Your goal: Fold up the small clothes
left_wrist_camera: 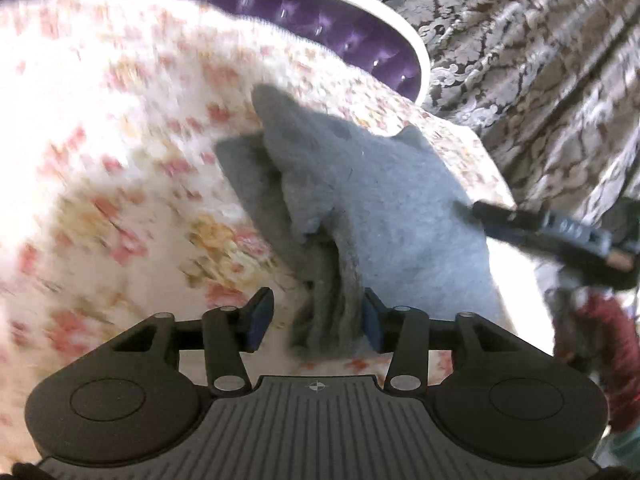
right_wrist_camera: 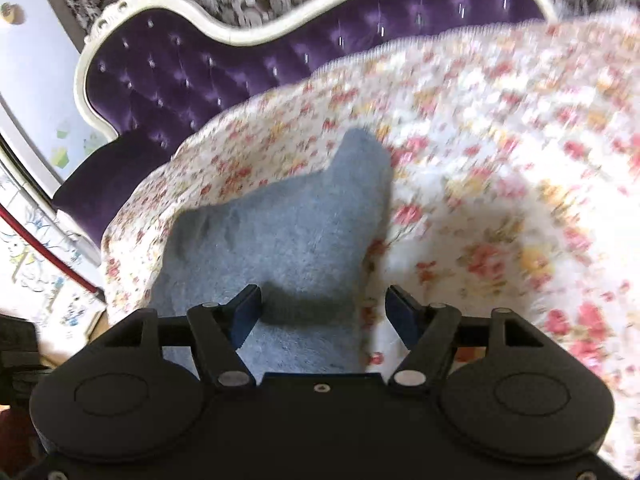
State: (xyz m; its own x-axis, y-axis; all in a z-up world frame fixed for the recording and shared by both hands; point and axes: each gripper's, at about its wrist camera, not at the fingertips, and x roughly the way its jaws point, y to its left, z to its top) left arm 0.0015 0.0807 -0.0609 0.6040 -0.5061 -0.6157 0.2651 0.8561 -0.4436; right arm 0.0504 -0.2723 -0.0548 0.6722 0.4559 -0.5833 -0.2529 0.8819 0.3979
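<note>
A small grey garment (left_wrist_camera: 380,208) lies on the floral bedspread (left_wrist_camera: 100,140), partly folded, with a bunched, darker fold running toward me. My left gripper (left_wrist_camera: 316,320) is open around that bunch: the fabric lies against the right pad, and a gap shows at the left pad. In the right wrist view the same grey garment (right_wrist_camera: 280,232) lies flat under my right gripper (right_wrist_camera: 324,312), whose jaws stand wide apart and press on nothing. The right gripper's dark fingers (left_wrist_camera: 520,220) show at the garment's right edge in the left wrist view.
A purple tufted headboard with a white frame (right_wrist_camera: 180,72) curves round the far side of the bedspread (right_wrist_camera: 500,160). Patterned grey drapery (left_wrist_camera: 540,60) hangs beyond it. A dark red object (left_wrist_camera: 600,332) lies at the bed's right edge. White furniture with stickers (right_wrist_camera: 36,80) stands on the left.
</note>
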